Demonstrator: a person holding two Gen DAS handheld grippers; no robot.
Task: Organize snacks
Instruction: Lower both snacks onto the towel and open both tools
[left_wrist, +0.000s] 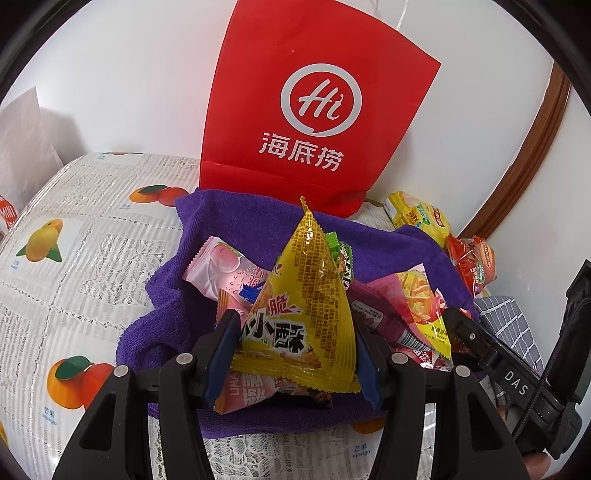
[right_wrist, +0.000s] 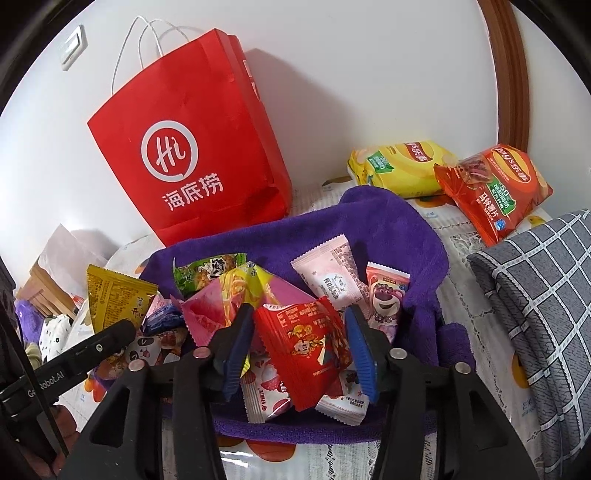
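Observation:
My left gripper (left_wrist: 295, 321) is shut on a yellow triangular snack packet (left_wrist: 306, 295), held upright over a purple towel (left_wrist: 166, 295) heaped with several small snack packets. The same packet (right_wrist: 110, 295) shows at the left of the right wrist view. My right gripper (right_wrist: 298, 314) stands open around a red packet (right_wrist: 306, 339) that rests tilted on the pile; its pads sit beside the packet's edges without squeezing it. Pink packets (right_wrist: 328, 273) and a green one (right_wrist: 207, 269) lie further back on the towel (right_wrist: 388, 229).
A red paper bag (right_wrist: 192, 155) stands against the white wall behind the towel. A yellow chip bag (right_wrist: 399, 166) and an orange-red chip bag (right_wrist: 495, 188) lie at the back right. A grey checked cushion (right_wrist: 535, 295) is on the right. A fruit-print tablecloth (left_wrist: 74, 240) covers the table.

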